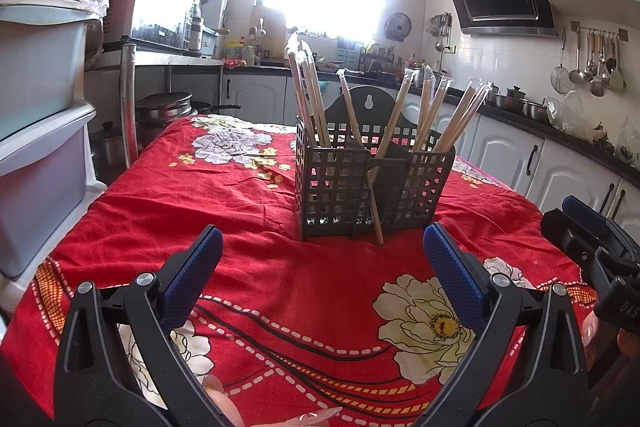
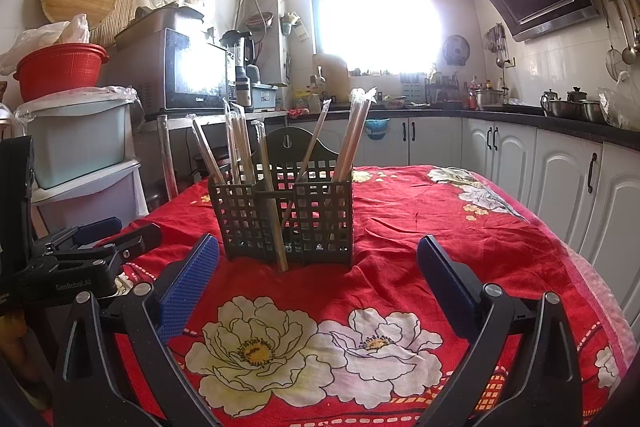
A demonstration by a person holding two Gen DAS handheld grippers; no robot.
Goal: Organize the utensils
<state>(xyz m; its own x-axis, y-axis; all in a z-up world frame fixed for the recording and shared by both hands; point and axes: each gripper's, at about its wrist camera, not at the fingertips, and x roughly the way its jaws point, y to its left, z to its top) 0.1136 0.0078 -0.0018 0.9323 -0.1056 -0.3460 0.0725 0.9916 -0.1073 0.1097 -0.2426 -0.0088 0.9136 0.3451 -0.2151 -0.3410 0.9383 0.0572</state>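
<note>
A dark grid-walled utensil holder stands on the red floral tablecloth. Several wrapped chopstick pairs stand in its compartments. One pair leans against the holder's front with its tip on the cloth. My left gripper is open and empty, just in front of the holder. My right gripper is open and empty, also in front of it. The right gripper shows at the right edge of the left wrist view; the left gripper shows at the left of the right wrist view.
Stacked plastic drawers with a red basket stand left of the table. A microwave sits behind. White cabinets with a dark counter and pots run along the right. Ladles hang on the wall.
</note>
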